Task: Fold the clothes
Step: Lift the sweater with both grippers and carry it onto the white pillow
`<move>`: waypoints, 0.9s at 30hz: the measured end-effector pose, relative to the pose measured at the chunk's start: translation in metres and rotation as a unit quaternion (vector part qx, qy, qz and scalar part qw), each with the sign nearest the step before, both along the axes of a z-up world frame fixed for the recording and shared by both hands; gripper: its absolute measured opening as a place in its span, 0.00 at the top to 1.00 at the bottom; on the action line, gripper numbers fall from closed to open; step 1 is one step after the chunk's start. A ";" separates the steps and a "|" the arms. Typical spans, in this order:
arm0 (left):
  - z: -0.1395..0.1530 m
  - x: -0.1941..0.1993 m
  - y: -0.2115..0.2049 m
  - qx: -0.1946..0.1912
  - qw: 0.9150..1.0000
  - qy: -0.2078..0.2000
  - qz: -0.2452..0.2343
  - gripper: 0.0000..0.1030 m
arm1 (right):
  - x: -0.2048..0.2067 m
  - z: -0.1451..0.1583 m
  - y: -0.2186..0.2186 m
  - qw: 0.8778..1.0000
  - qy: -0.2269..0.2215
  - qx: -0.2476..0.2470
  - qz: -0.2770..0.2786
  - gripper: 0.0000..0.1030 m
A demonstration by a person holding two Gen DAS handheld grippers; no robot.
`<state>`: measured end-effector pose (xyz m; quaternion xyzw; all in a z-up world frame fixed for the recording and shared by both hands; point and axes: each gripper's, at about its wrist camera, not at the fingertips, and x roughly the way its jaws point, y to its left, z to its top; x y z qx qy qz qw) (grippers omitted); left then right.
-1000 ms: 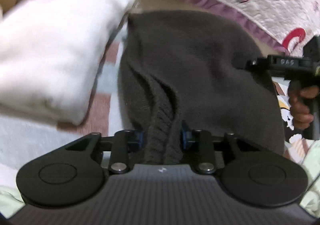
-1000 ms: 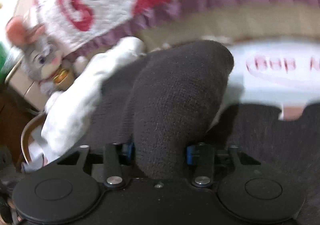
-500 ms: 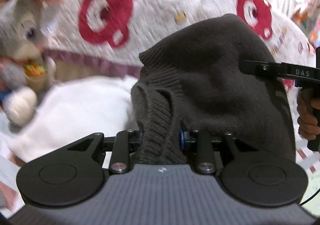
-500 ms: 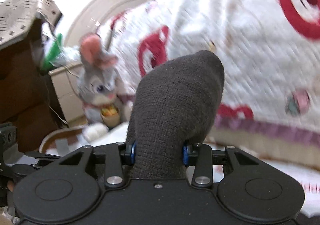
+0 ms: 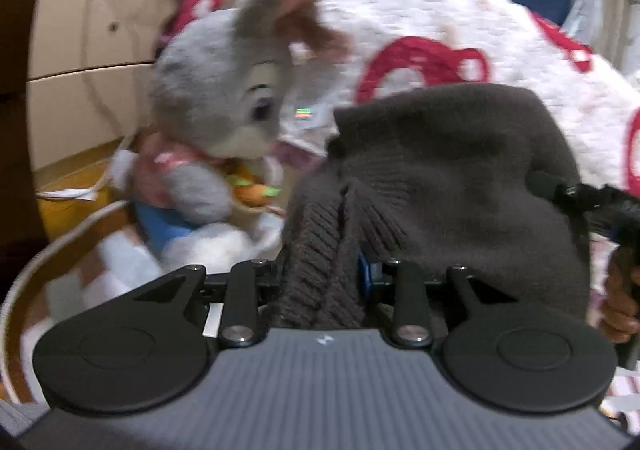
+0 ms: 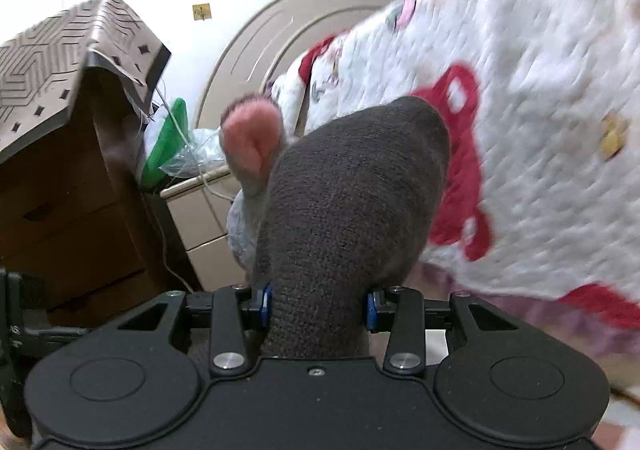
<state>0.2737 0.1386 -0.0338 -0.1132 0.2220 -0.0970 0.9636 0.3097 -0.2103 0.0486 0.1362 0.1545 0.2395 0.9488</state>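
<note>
Dark grey knitted garment (image 5: 460, 186) held up off the bed, bunched and draped between the two grippers; ribbed edge gathered in folds and pinched in the left gripper (image 5: 324, 274), jaws narrowed onto the knit; smoother fold of the same garment (image 6: 352, 210) clamped in the right gripper (image 6: 316, 308), jaws closed against both sides of the cloth, fabric rising as a rounded hump ahead of the camera; seen from the left wrist, right gripper (image 5: 592, 198) gripping the far side of the garment, hand (image 5: 620, 302) wrapped around its handle. Just behind the garment, grey plush rabbit (image 5: 224, 110) with pink-lined ear, sitting upright, blurred; behind and to the right, white quilt (image 5: 460, 34) with red motifs piled high; beige drawer unit (image 5: 88, 62) to the left; brown cardboard box (image 6: 68, 178) at far left of the right wrist view.
</note>
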 end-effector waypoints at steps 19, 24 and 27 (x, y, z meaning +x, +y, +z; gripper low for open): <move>-0.111 -0.026 0.121 -0.292 0.938 0.154 0.105 0.47 | 0.032 -0.157 -0.031 0.956 0.236 0.161 -0.061 0.37; -0.120 -0.019 0.103 -0.284 0.940 0.181 0.060 0.44 | 0.016 -0.159 -0.010 0.963 0.239 0.120 -0.005 0.37; -0.125 -0.015 0.093 -0.279 0.939 0.198 0.032 0.42 | 0.006 -0.161 -0.002 0.966 0.242 0.093 0.005 0.37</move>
